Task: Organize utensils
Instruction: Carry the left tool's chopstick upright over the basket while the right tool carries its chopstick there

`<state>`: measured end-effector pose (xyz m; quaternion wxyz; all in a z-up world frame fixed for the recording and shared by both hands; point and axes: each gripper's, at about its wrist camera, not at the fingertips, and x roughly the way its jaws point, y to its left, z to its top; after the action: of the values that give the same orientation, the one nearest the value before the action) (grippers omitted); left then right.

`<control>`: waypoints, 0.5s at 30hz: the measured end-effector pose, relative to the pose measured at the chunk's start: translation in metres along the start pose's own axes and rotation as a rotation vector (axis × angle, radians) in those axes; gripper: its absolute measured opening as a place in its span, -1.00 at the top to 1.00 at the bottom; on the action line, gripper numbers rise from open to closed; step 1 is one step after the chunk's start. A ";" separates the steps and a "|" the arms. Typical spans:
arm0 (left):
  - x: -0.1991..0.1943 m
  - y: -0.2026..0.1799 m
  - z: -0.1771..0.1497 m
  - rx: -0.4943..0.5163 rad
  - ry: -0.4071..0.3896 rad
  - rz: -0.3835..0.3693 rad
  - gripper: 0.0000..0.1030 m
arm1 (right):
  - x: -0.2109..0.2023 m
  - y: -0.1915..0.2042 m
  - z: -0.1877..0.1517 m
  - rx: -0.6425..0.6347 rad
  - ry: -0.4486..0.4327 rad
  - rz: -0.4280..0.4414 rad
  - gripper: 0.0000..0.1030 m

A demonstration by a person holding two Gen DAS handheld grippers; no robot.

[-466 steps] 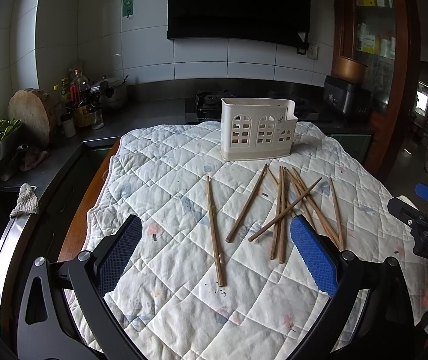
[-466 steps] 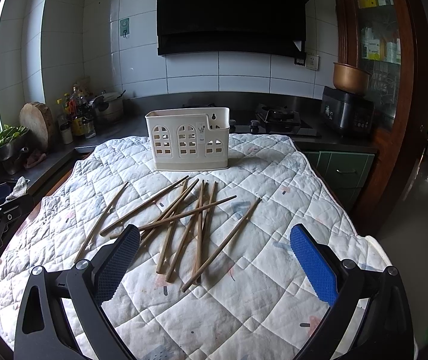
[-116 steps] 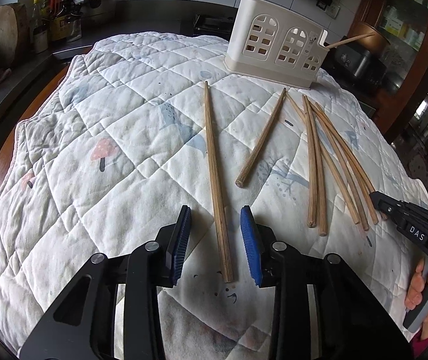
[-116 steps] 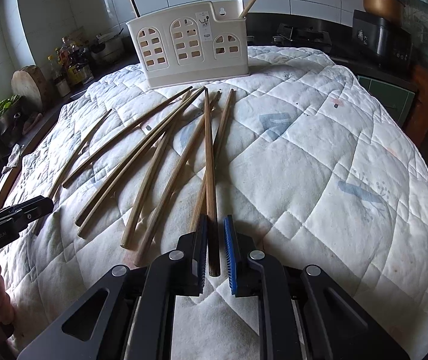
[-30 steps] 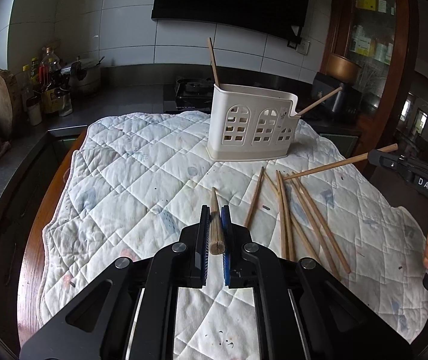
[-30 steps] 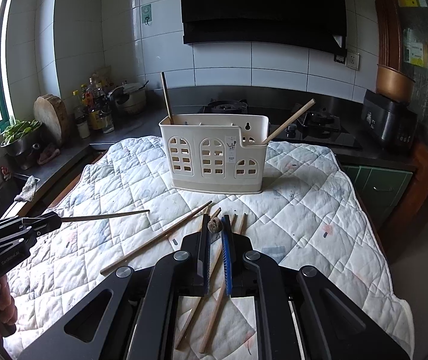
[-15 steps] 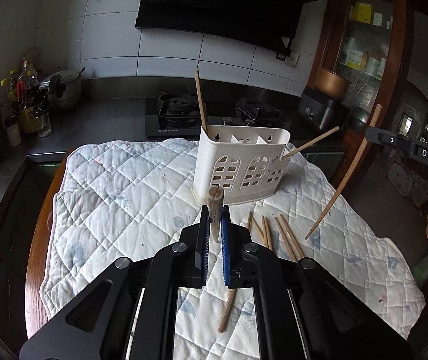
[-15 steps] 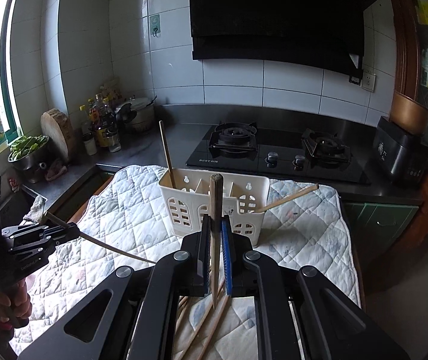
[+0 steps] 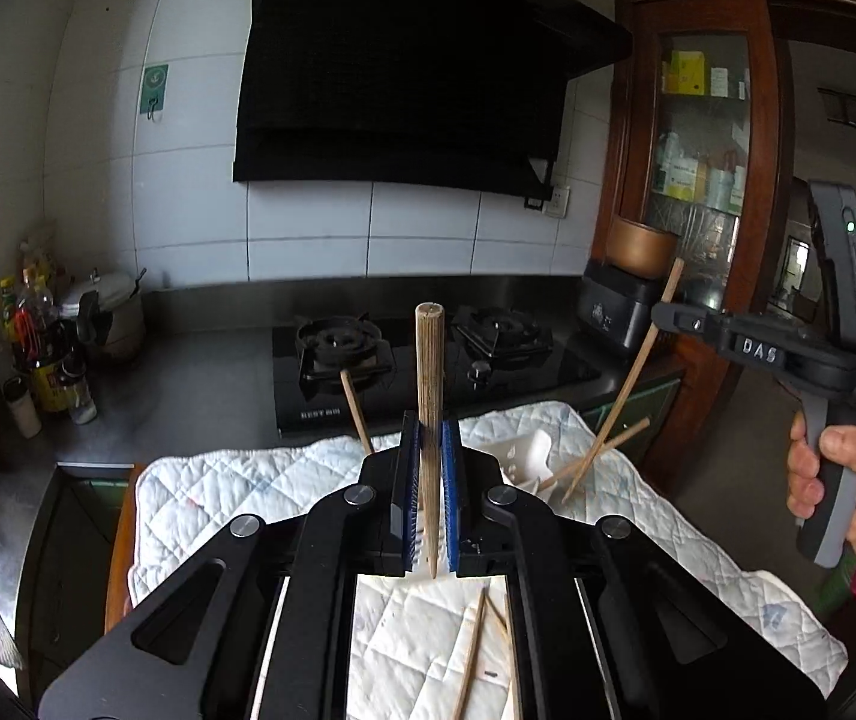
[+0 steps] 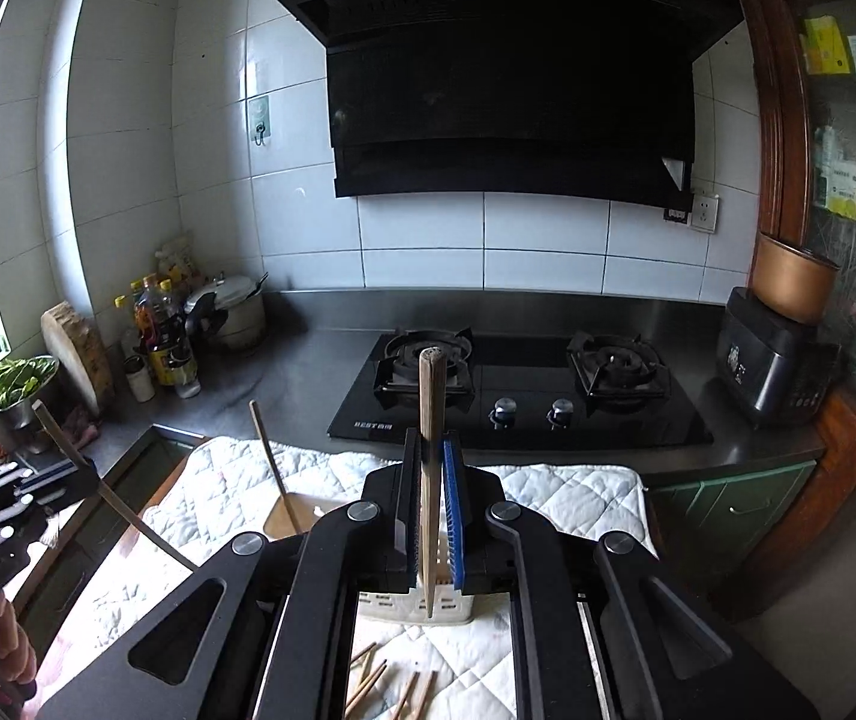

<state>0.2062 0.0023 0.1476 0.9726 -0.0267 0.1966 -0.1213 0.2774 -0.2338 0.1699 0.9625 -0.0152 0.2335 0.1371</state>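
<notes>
Jaws on both grippers are pinching shut on a chopstick each, so nothing's empty-handed here. Left gripper [image 9: 429,495] is gripping a wooden chopstick [image 9: 429,372] that's standing nearly upright, thick end up and thin tip poking down between the blue pads [image 9: 450,498]. Right gripper [image 10: 430,516] is doing the same with its own chopstick [image 10: 431,402], tip pointing down right over the white utensil holder [image 10: 410,609] sitting on the quilted cloth [image 10: 565,501] that's covering the tabletop. Looks like the right one is lined up for a drop into the holder, while the left is hanging back a bit, with the holder mostly hidden behind its own body in the left wrist view. Two chopsticks are already leaning in the holder, one on the left side [image 10: 272,465] and one slanting out the right [image 9: 592,456], and a few loose ones [image 10: 392,687] are lying on the cloth waiting their turn. My worry: the tip could catch the rim or a divider and skate off, or knock into the leaning sticks. Both grippers are crowding the same spot too, so the slanting sticks could cross. Also that holder looks light, so a sideways poke could tip it.
</notes>
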 end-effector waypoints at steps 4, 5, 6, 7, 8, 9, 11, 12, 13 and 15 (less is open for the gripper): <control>0.006 -0.005 0.031 0.002 -0.075 0.015 0.89 | 0.021 -0.005 0.009 0.012 -0.013 -0.027 0.86; 0.010 -0.006 0.035 0.004 -0.087 0.019 0.89 | 0.028 -0.007 0.008 0.022 -0.007 -0.023 0.86; 0.016 -0.007 0.038 0.008 -0.092 0.030 0.89 | 0.035 -0.009 0.007 0.030 -0.001 -0.022 0.86; 0.022 -0.009 0.040 0.015 -0.096 0.044 0.89 | 0.041 -0.010 0.005 0.035 0.003 -0.020 0.86; 0.029 -0.009 0.040 0.017 -0.097 0.047 0.89 | 0.046 -0.010 0.002 0.036 0.009 -0.016 0.86; 0.037 -0.009 0.039 0.016 -0.086 0.048 0.89 | 0.051 -0.011 -0.001 0.035 0.019 -0.013 0.86; 0.052 -0.008 0.037 0.009 -0.065 0.051 0.89 | 0.061 -0.010 -0.009 0.025 0.037 -0.011 0.86; 0.058 -0.008 0.034 0.008 -0.055 0.054 0.89 | 0.065 -0.010 -0.013 0.019 0.047 -0.009 0.86; 0.066 -0.006 0.031 0.004 -0.041 0.062 0.89 | 0.069 -0.009 -0.018 0.014 0.056 -0.009 0.86; 0.079 -0.002 0.024 -0.015 -0.013 0.056 0.89 | 0.076 -0.009 -0.024 0.007 0.075 -0.005 0.86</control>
<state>0.2857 -0.0186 0.1400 0.9766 -0.0295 0.1919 -0.0926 0.3338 -0.2249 0.1136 0.9535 -0.0176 0.2699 0.1332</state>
